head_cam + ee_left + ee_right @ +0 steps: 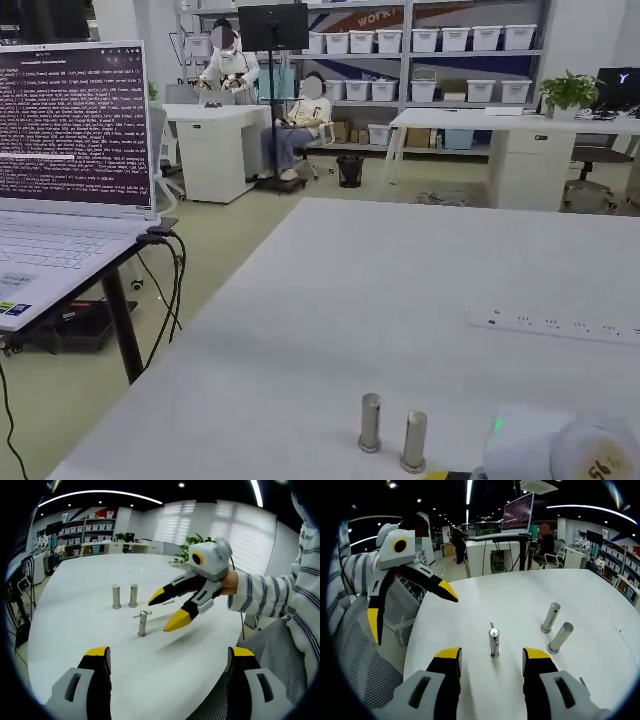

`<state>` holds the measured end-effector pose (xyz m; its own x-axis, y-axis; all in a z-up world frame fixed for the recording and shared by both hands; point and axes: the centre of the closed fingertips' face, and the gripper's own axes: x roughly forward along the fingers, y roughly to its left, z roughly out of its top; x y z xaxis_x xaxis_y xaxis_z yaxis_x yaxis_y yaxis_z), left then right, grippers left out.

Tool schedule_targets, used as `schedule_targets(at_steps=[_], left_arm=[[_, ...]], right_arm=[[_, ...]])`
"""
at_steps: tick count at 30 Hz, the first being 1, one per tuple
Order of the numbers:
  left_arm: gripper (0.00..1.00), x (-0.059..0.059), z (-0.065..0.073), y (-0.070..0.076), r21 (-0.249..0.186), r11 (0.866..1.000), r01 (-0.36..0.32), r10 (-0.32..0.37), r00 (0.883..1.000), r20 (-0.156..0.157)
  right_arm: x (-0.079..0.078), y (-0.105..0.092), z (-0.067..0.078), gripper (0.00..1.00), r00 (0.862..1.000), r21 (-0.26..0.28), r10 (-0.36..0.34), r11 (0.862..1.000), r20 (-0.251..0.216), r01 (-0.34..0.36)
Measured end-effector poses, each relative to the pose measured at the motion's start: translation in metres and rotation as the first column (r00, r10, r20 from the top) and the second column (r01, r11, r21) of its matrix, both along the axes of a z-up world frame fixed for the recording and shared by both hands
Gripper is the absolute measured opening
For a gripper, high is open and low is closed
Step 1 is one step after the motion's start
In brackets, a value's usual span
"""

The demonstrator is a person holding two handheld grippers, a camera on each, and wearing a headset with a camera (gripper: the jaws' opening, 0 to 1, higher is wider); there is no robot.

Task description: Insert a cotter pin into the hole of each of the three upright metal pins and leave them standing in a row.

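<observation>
Two plain upright metal pins (370,422) (414,441) stand near the white table's (380,300) front edge. In the left gripper view they (116,596) (133,595) stand side by side, and a third pin (143,623) with a cotter pin through its top stands nearer. My left gripper (170,655) is open, short of the pins. My right gripper (492,654) is open, with the pinned post (494,642) just ahead of its jaws; the plain pins (550,617) (560,637) are to the right. Each gripper shows open in the other's view (161,615) (414,619).
A laptop (70,130) on a stand is at the left, with cables hanging beside the table edge. A white power strip (550,325) lies at the table's right. A gripper's white body (560,445) sits at the bottom right. People and desks are far behind.
</observation>
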<state>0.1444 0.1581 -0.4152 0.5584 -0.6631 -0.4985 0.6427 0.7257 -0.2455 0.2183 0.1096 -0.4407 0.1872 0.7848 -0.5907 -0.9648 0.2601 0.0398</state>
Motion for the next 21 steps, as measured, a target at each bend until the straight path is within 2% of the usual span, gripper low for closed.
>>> schedule_targets(at_steps=[3,6,10,16,20,21], left_arm=[[0.96,0.001,0.001,0.000,-0.008,1.000,-0.004,0.004,1.000,0.000],[0.96,0.001,0.001,0.000,-0.008,1.000,-0.007,0.007,1.000,-0.004],[0.96,-0.001,0.003,-0.003,-0.021,1.000,0.000,0.000,1.000,-0.012],[0.96,-0.006,0.000,-0.006,-0.028,1.000,0.002,-0.003,0.999,-0.035],[0.96,-0.007,0.000,-0.007,-0.037,0.999,-0.001,0.000,0.999,-0.041],[0.96,-0.006,0.000,-0.008,-0.043,0.999,-0.004,0.002,0.999,-0.041]], right_arm=[[-0.003,-0.010,0.005,0.53,1.000,0.007,-0.026,1.000,-0.004,0.026],[-0.005,-0.021,0.009,0.59,0.997,0.008,-0.073,0.997,-0.027,0.073],[-0.006,-0.032,0.012,0.64,0.996,0.005,-0.085,0.996,-0.023,0.085],[-0.013,-0.050,0.017,0.74,0.991,0.002,-0.120,0.993,-0.056,0.120],[-0.017,-0.063,0.017,0.79,0.985,-0.006,-0.161,0.987,-0.068,0.161],[-0.018,-0.066,0.017,0.81,0.981,-0.009,-0.175,0.985,-0.085,0.174]])
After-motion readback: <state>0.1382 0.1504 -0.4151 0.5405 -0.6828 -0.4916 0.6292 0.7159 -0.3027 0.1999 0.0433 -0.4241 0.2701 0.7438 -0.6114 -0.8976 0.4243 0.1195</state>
